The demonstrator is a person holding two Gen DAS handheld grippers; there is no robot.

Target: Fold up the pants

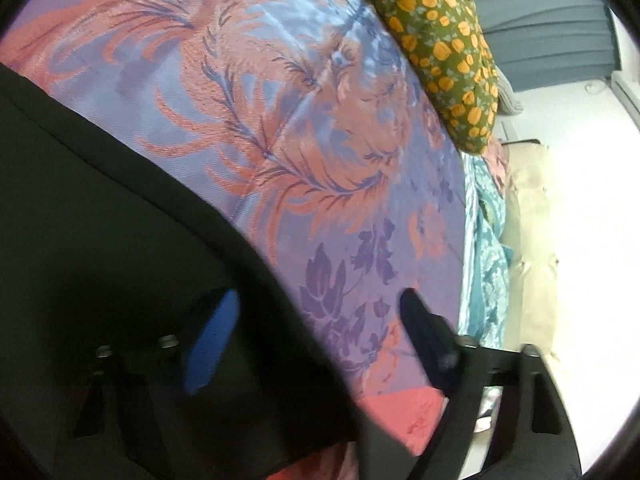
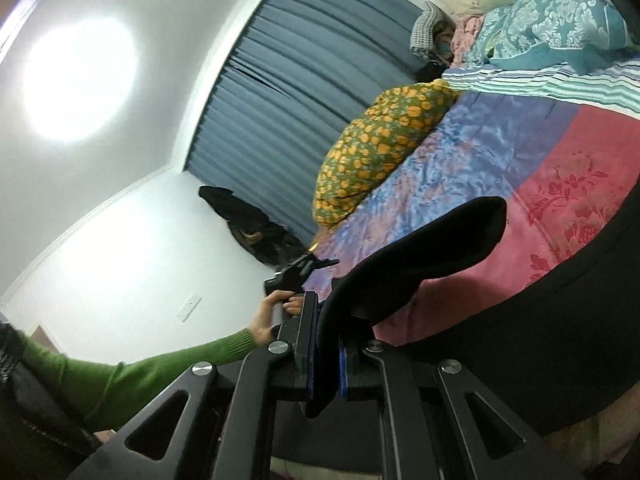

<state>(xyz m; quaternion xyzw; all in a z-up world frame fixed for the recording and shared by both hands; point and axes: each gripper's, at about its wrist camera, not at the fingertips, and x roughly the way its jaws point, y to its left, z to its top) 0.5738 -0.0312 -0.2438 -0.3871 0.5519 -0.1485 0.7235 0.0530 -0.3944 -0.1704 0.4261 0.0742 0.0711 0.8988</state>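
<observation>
Right wrist view: right gripper (image 2: 326, 354) clenched on black pants (image 2: 432, 248) above bedspread (image 2: 560, 168); left gripper (image 1: 316, 340) released; folding unfinished.

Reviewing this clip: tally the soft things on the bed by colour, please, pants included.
Black: 1, the pants, clamped in the right gripper
Green with orange flowers: 1, the pillow
Teal with white pattern: 1, the quilt
Striped: 1, the sheet
Total: 4
</observation>
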